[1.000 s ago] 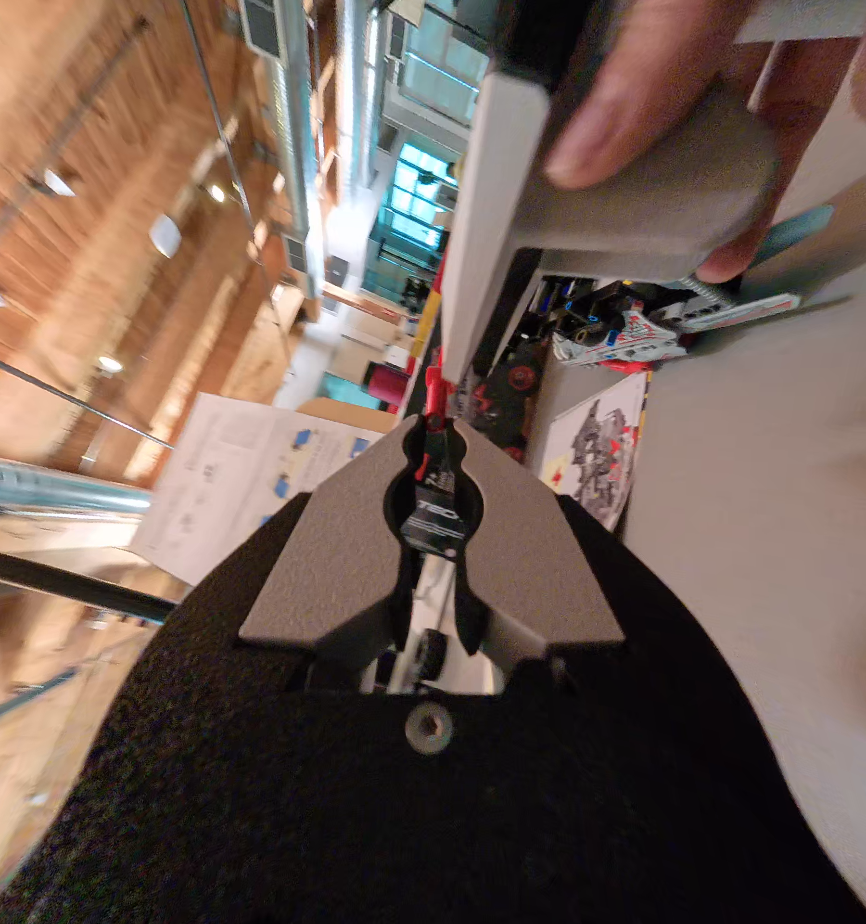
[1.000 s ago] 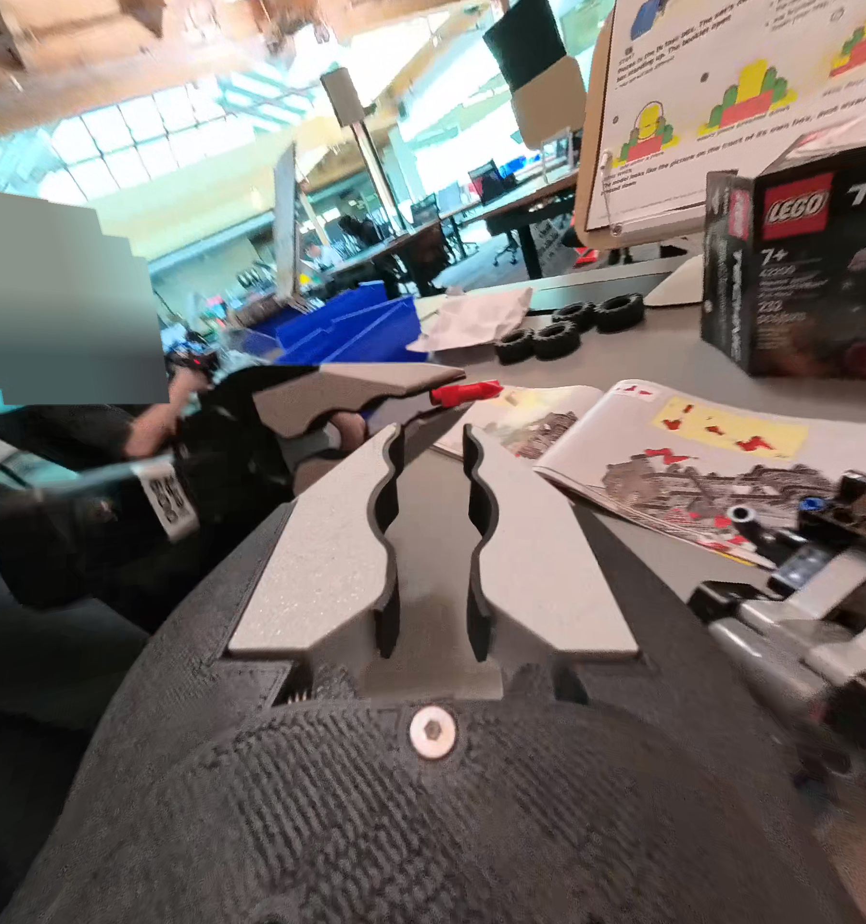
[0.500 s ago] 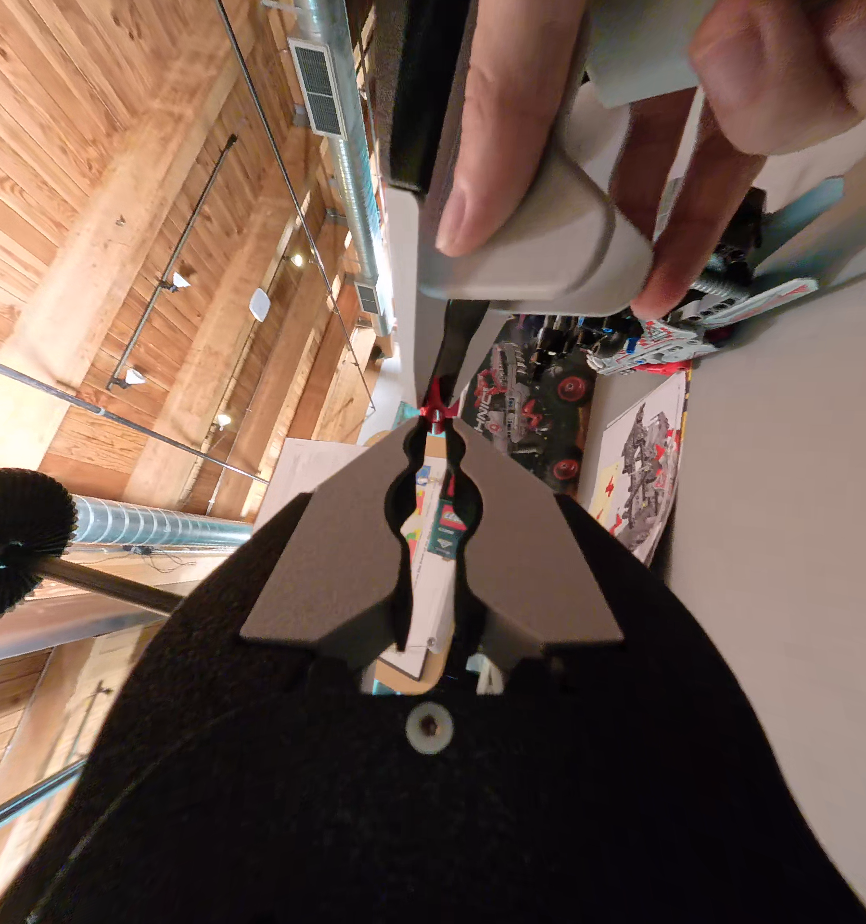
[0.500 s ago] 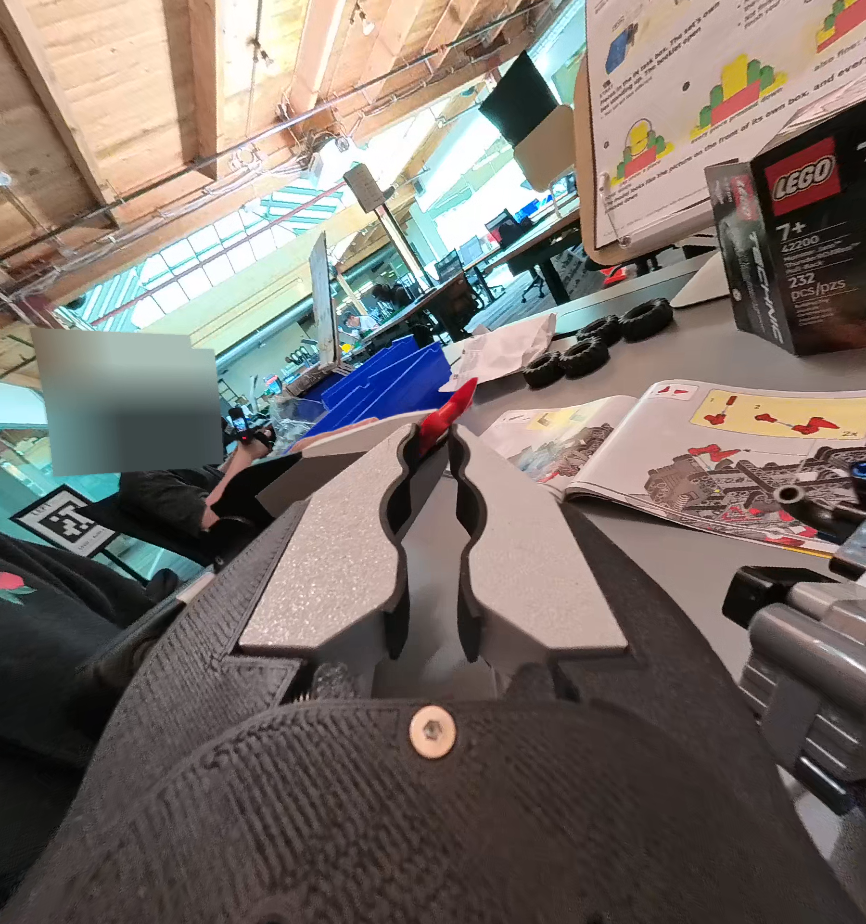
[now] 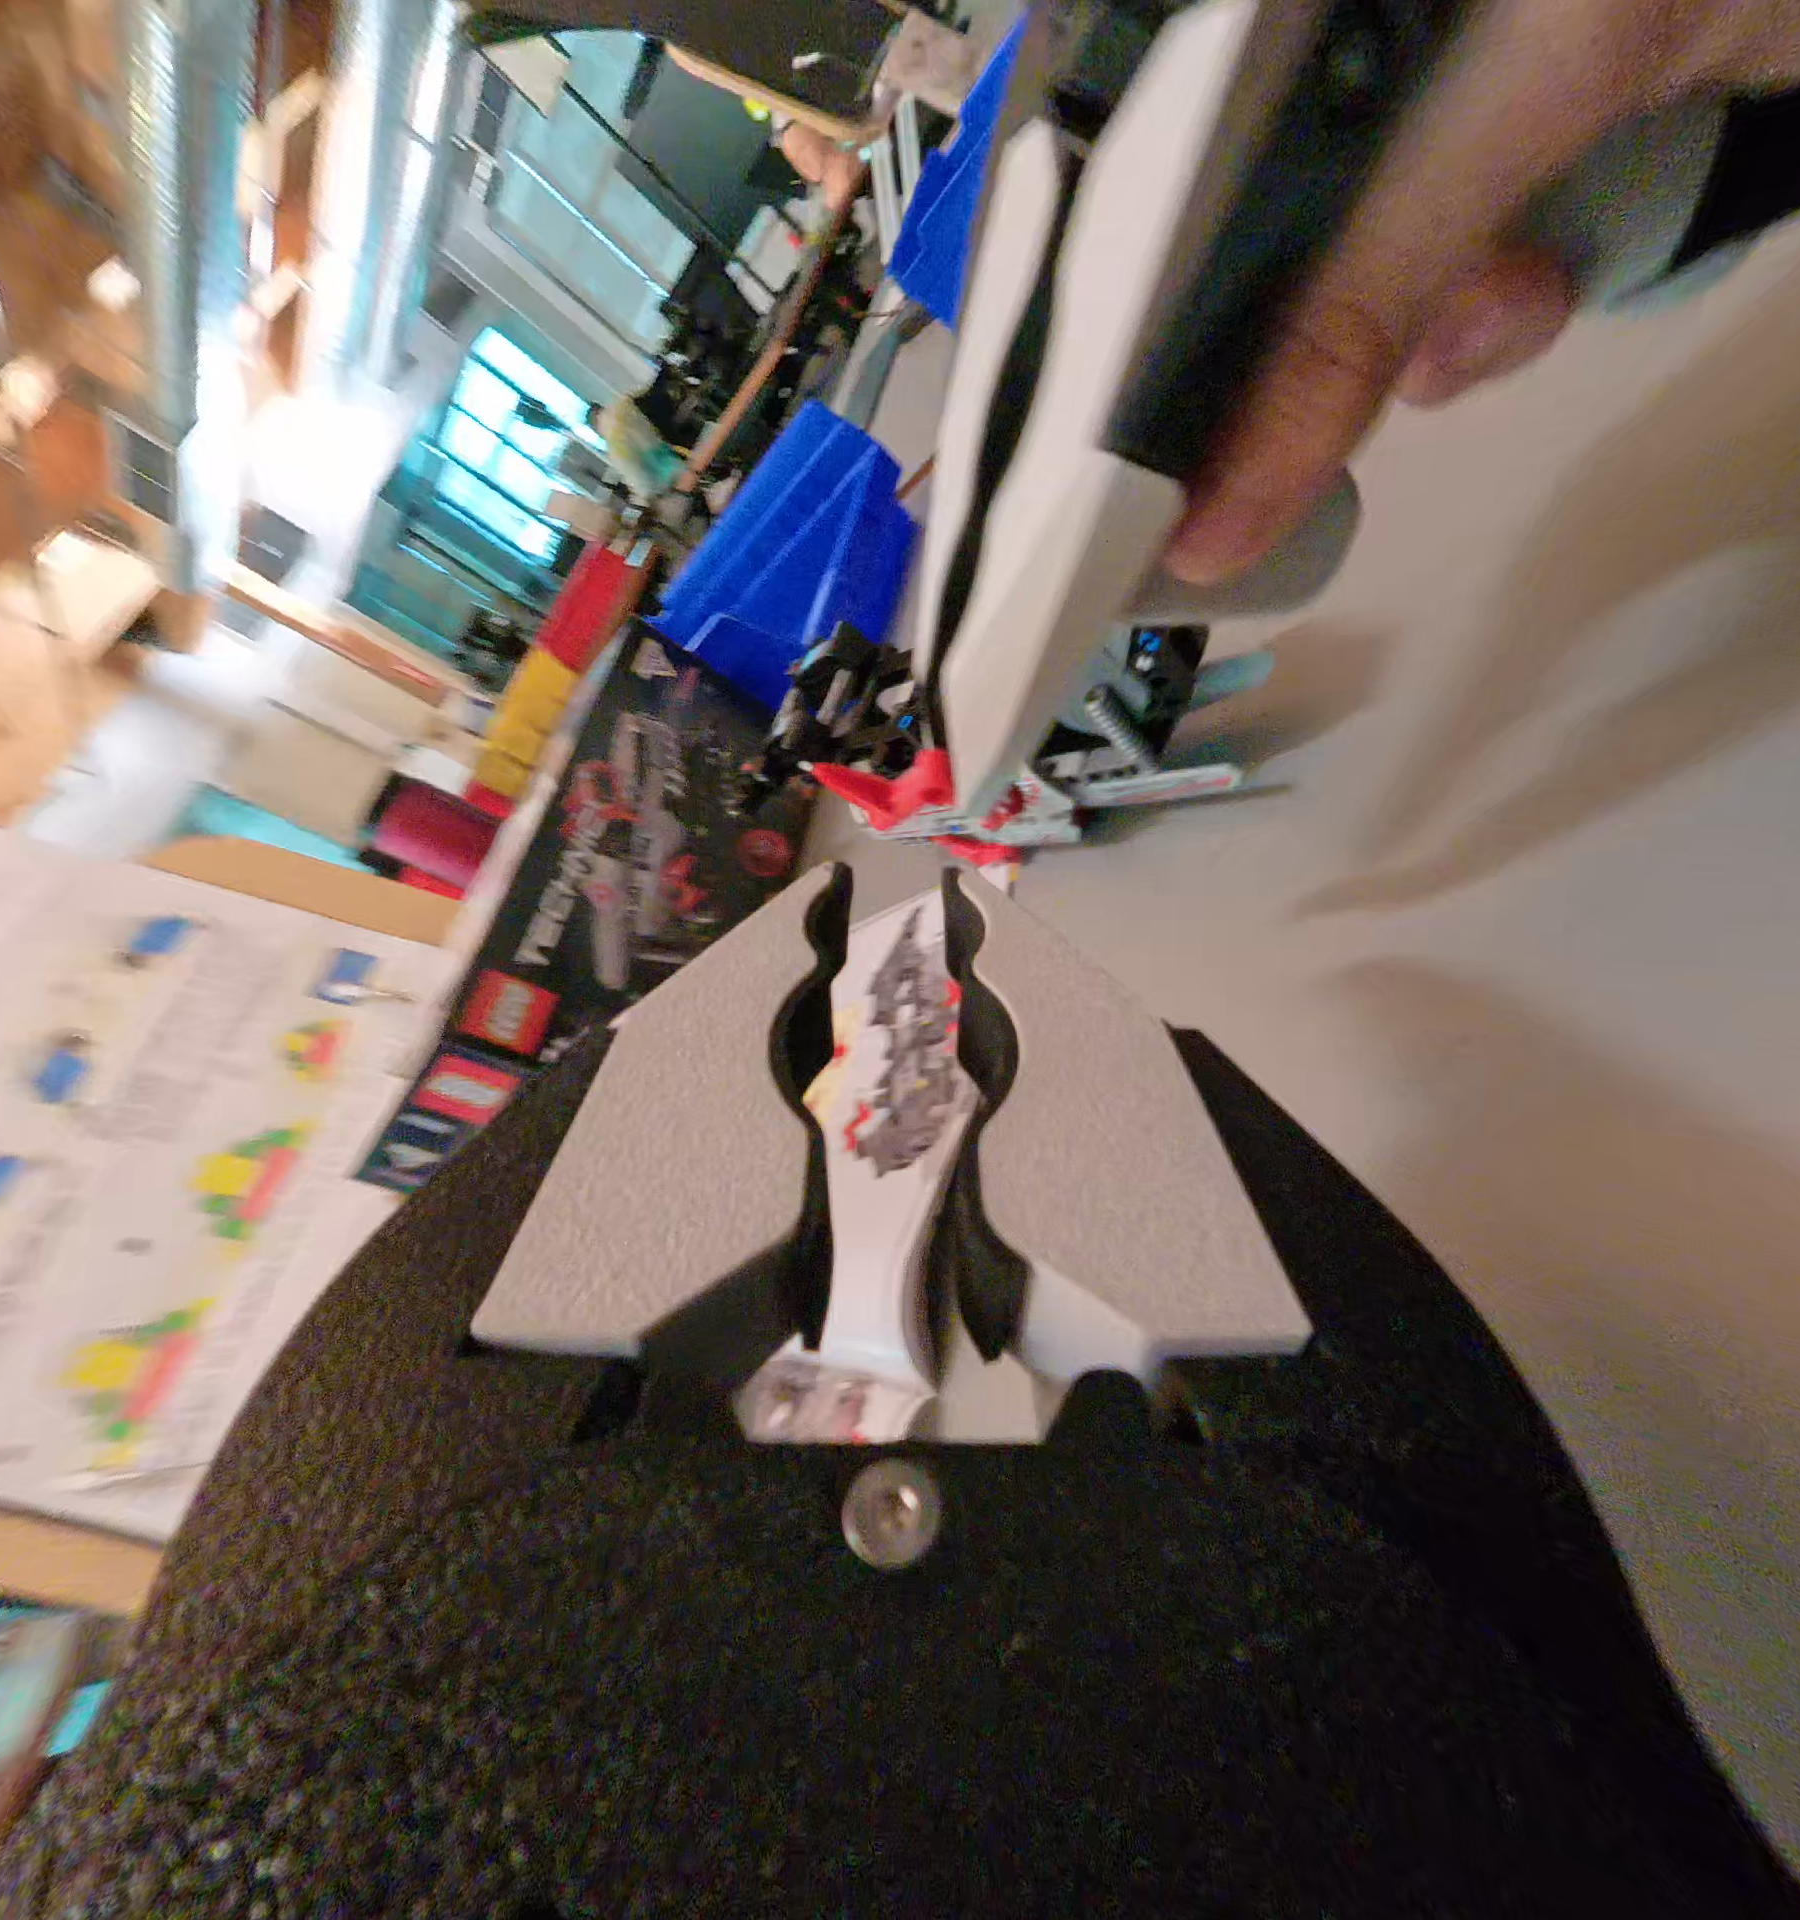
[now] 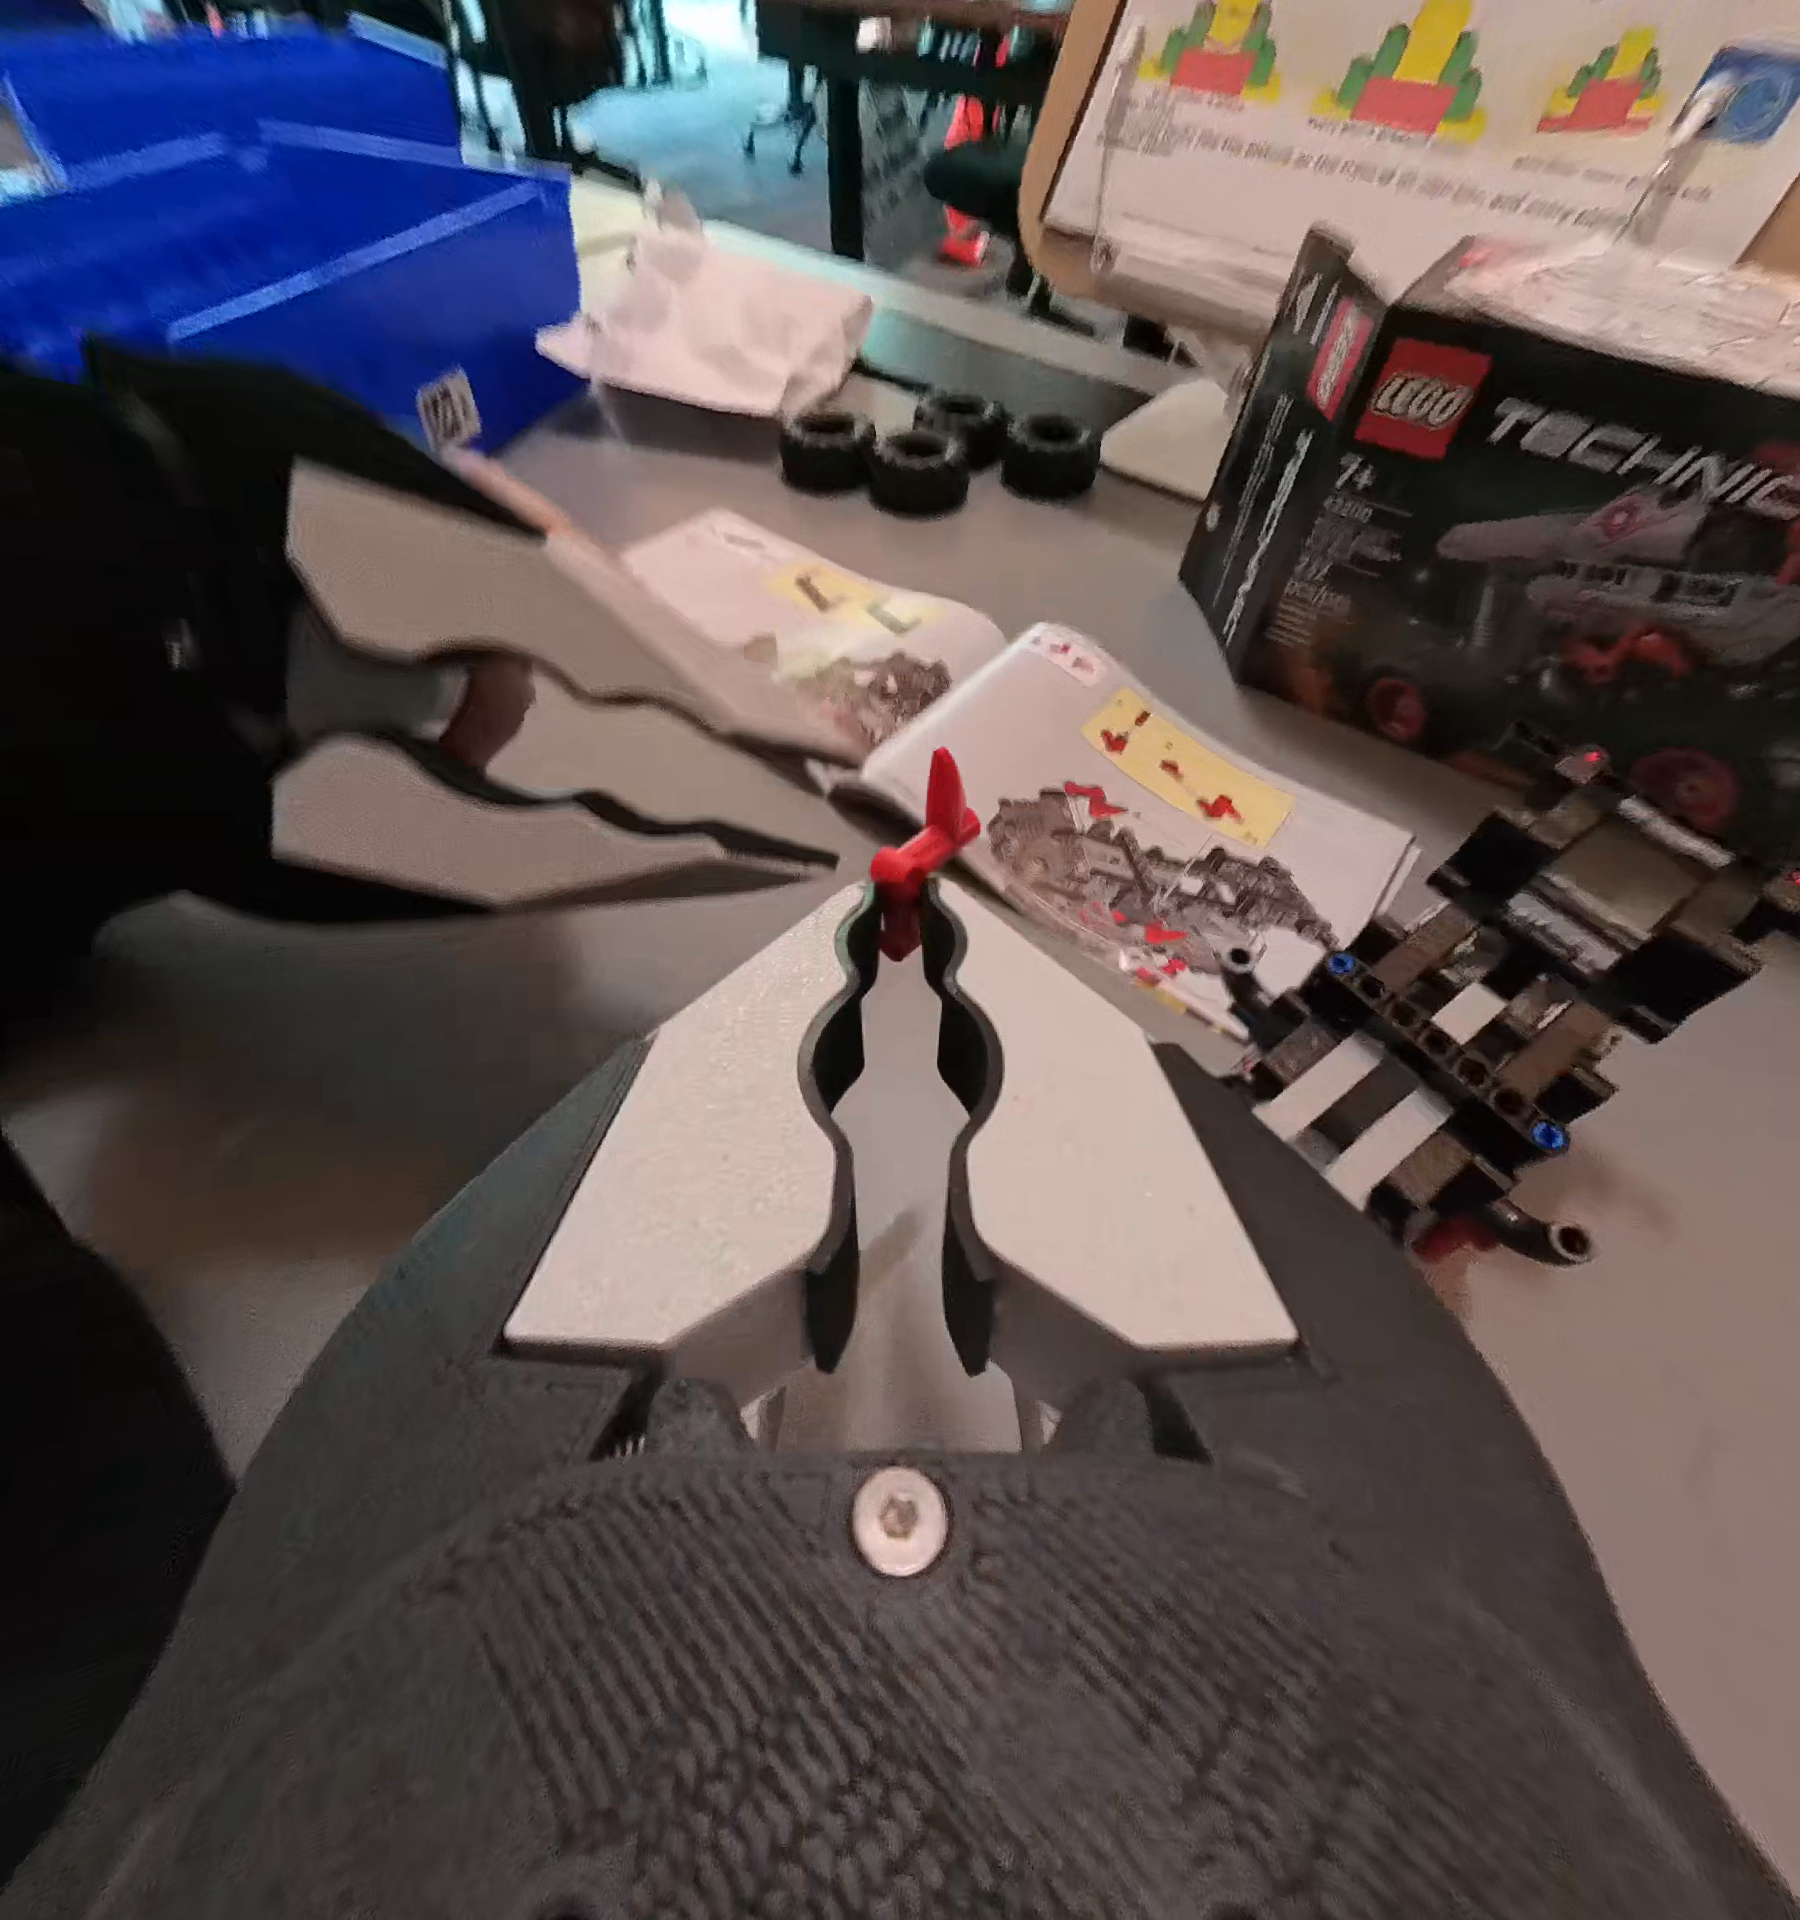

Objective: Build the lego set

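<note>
My right gripper (image 6: 901, 912) is shut on a small red lego piece (image 6: 922, 847) that sticks up from its tips. In the left wrist view the right gripper (image 5: 956, 795) comes in from the top right with the red piece (image 5: 904, 795) at its tips. My left gripper (image 5: 896, 881) is open and empty. In the right wrist view the left gripper (image 6: 823, 805) sits just left of the red piece with its jaws apart. The partly built black and white model (image 6: 1447, 1060) lies on the grey table (image 6: 460, 1039) to the right. It also shows in the left wrist view (image 5: 1135, 774).
An open instruction booklet (image 6: 1114, 821) lies ahead. The black set box (image 6: 1550, 582) stands at the back right. Several black tyres (image 6: 927, 447) and a white bag (image 6: 709, 322) lie behind. Blue bins (image 6: 252, 239) are at the back left. A printed sheet on a board (image 5: 148, 1143) stands behind the box. Left and right tips are no more than a few centimetres apart.
The red piece has passed from my left gripper to my right. The left gripper has opened and drawn back, and the right has shut on the piece. Both views have swung down toward the table.
</note>
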### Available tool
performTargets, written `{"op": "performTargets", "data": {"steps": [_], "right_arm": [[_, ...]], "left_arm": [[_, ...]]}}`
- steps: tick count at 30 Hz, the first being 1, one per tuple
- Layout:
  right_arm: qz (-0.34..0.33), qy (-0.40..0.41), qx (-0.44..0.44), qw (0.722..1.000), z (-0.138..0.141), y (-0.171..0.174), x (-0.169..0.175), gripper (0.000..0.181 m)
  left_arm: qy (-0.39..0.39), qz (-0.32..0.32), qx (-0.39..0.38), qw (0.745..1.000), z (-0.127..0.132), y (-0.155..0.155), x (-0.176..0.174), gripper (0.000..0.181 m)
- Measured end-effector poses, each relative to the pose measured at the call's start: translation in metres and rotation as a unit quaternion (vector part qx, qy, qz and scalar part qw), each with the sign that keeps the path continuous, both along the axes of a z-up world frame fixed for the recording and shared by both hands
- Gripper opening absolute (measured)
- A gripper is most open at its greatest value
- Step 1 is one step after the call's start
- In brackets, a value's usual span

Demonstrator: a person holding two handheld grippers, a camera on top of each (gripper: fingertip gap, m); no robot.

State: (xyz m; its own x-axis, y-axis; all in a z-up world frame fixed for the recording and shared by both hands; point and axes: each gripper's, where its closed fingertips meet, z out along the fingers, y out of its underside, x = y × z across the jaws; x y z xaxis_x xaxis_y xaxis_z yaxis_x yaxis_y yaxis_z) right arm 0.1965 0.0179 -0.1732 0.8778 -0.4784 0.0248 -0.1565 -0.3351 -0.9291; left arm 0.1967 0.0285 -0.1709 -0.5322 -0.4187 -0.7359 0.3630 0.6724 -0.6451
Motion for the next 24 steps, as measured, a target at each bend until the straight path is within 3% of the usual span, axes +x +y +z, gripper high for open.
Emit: {"op": "performTargets", "data": {"steps": [7,13,24], "right_arm": [[0.034,0.043,-0.038,0.998,-0.009,-0.002,-0.018,0.006],[0.029,0.044,-0.072,0.996,-0.011,-0.013,-0.017,0.006],[0.074,0.080,-0.060,0.992,-0.008,-0.006,-0.028,0.006]], "left_arm": [[0.156,-0.120,-0.075,0.978,0.002,-0.008,-0.006,0.019],[0.330,-0.181,-0.194,0.906,0.009,-0.016,-0.011,0.019],[0.415,-0.231,-0.240,0.847,0.001,-0.028,-0.015,0.010]]}}
